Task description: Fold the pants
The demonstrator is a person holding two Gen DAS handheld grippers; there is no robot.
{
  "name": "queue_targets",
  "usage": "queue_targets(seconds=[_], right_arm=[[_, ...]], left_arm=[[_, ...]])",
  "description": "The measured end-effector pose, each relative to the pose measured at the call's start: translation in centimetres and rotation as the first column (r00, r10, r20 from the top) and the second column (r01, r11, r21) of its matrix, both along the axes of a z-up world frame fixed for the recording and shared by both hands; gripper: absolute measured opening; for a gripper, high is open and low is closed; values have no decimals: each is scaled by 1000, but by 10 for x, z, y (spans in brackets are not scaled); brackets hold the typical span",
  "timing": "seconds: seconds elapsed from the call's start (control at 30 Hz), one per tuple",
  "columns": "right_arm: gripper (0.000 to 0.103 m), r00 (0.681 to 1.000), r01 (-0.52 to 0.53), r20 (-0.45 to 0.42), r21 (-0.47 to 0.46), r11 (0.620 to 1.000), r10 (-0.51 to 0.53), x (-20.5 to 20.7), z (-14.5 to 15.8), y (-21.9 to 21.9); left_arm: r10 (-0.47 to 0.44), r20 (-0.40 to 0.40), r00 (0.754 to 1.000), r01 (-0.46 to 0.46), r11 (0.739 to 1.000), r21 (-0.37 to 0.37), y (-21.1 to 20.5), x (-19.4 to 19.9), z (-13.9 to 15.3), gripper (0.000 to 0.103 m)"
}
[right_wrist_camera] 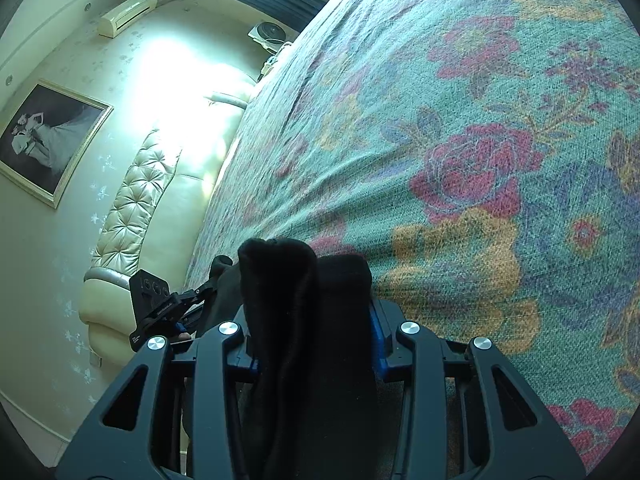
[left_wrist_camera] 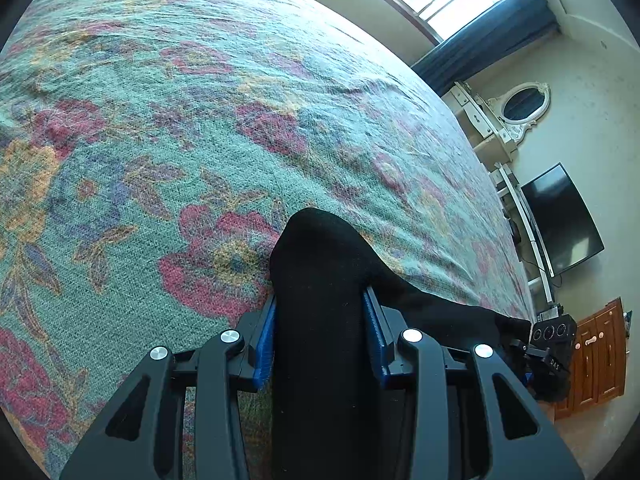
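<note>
Left wrist view: left hand-held gripper (left_wrist_camera: pixel 320 336) clamped on a bunched fold of black pants (left_wrist_camera: pixel 316 300), just above the floral bed cover (left_wrist_camera: pixel 160 128); keep the cloth taut toward the other grip.

Right wrist view: right hand-held gripper (right_wrist_camera: pixel 314 332) likewise pinching pants (right_wrist_camera: pixel 304 300); lift both level, evenly.

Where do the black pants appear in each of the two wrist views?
Left wrist view: the black pants fill the bottom centre, clamped in the left gripper, and run right toward the other gripper.
Right wrist view: the pants sit bottom centre, bunched in the right gripper.
Shared landmark: the floral bedspread.
</note>
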State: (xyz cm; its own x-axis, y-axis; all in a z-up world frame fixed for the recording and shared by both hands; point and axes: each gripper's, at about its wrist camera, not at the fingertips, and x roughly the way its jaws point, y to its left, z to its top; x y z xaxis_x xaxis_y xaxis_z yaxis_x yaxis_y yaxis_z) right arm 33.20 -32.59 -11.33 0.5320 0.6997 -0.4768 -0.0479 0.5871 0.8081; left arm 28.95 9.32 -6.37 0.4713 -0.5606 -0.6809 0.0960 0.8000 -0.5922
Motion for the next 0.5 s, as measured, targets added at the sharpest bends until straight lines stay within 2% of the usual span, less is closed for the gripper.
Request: queue_targets(seconds=[0.5], right_arm=[[38,1000,6,10,43,999,-6,-5,-12,-13]], left_arm=[[7,19,1000,-7,1000,-28,6,-10,-5,40]])
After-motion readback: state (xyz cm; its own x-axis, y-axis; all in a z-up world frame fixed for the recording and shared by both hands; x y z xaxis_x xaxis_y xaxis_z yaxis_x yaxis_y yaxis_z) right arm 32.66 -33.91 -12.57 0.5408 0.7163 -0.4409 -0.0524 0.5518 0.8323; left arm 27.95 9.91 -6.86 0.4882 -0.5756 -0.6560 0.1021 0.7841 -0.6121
